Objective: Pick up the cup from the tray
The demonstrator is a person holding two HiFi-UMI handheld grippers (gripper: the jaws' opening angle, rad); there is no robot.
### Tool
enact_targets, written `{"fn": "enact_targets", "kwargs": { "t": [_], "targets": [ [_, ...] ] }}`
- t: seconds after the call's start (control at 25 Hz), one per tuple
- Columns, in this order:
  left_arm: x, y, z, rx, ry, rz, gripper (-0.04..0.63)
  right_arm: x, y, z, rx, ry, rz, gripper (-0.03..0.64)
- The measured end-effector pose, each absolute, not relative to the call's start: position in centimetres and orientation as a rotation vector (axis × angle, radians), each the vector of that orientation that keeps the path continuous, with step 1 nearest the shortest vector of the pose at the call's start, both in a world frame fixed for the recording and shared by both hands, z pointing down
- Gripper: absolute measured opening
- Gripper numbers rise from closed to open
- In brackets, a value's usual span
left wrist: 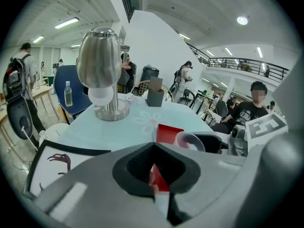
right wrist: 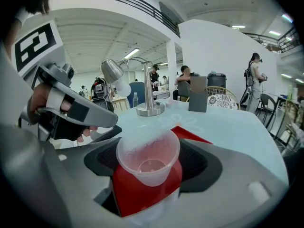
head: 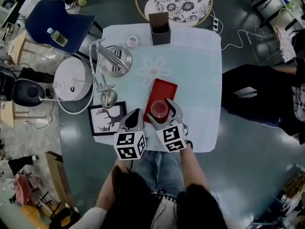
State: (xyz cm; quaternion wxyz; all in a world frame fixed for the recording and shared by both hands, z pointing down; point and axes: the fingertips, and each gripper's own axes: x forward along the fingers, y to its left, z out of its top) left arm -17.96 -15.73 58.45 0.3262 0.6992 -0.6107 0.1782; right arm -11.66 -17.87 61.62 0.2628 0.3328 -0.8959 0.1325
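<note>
A clear plastic cup (head: 158, 109) stands at the near end of a red tray (head: 163, 92) on the pale table. My right gripper (head: 162, 111) holds the cup between its two jaws, one on each side, pressed to the wall. In the right gripper view the cup (right wrist: 148, 151) fills the gap between the dark pads (right wrist: 195, 163), with the red tray (right wrist: 142, 194) under it. My left gripper (head: 135, 116) is shut and empty, just left of the tray's near corner. Its view shows the cup (left wrist: 190, 141) and tray (left wrist: 168, 133) ahead to the right.
A steel desk lamp (head: 108, 66) stands left of the tray, with a framed deer picture (head: 106, 117) beside my left gripper. At the table's far edge are a dark box (head: 159, 28) and a small pink item (head: 133, 41). A seated person (head: 259, 97) is at the right.
</note>
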Motion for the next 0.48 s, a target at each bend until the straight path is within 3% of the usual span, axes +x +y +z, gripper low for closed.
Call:
{"fn": "enact_targets", "kwargs": {
  "t": [0.08,0.48],
  "targets": [
    [-18.0,-15.8,58.4,1.828,-1.597,0.457,0.0,-11.4,-18.1,61.5,0.925,-2.409,0.351,0.351],
    [-17.8,-16.3,58.0,1.801,-1.6,0.392,0.0,-11.1,-18.1,60.1,0.958,-2.417,0.354,0.337]
  ]
}}
